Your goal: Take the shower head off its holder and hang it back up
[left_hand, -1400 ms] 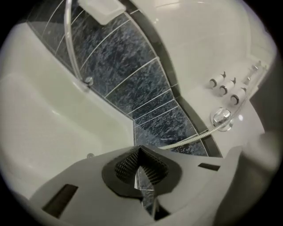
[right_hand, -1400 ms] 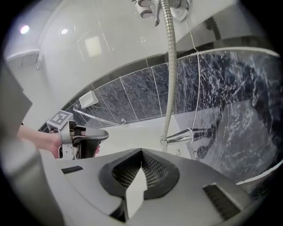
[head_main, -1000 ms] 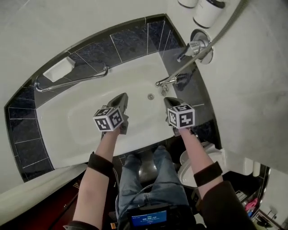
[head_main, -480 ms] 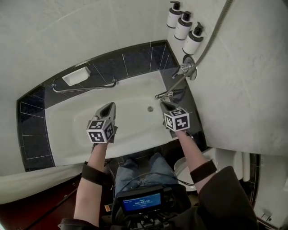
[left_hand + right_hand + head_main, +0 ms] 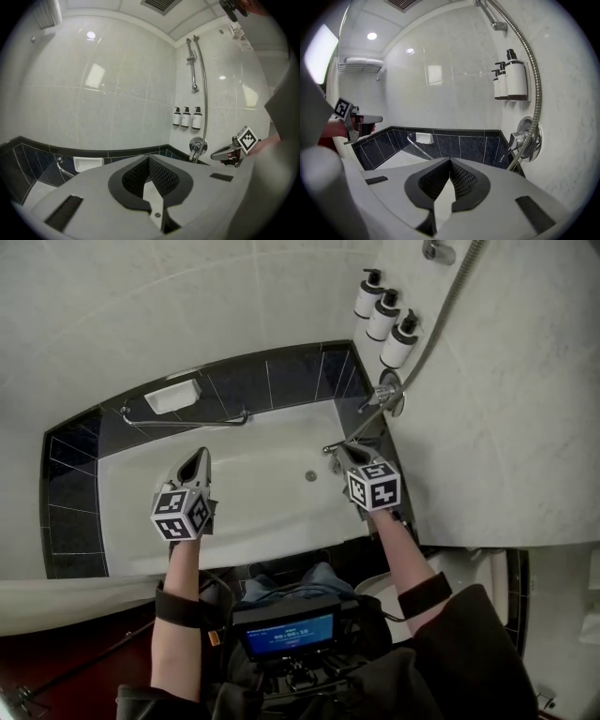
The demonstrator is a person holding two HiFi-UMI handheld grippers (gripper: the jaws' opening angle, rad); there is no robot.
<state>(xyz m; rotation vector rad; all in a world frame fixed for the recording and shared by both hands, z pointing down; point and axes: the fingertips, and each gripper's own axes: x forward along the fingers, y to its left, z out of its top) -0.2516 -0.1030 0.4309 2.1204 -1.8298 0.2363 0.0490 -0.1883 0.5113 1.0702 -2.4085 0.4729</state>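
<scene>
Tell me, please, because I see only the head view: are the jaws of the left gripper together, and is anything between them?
Observer: In the left gripper view, the left gripper has its jaws together, with nothing between them.
Operator: And the right one?
Observer: The right gripper is shut too, and empty, as its own view shows.
Operator: What is on the wall above my picture's top edge?
Observer: The left gripper view shows the hose climbing beside a vertical rail high on the wall. I cannot make out the shower head itself.
</scene>
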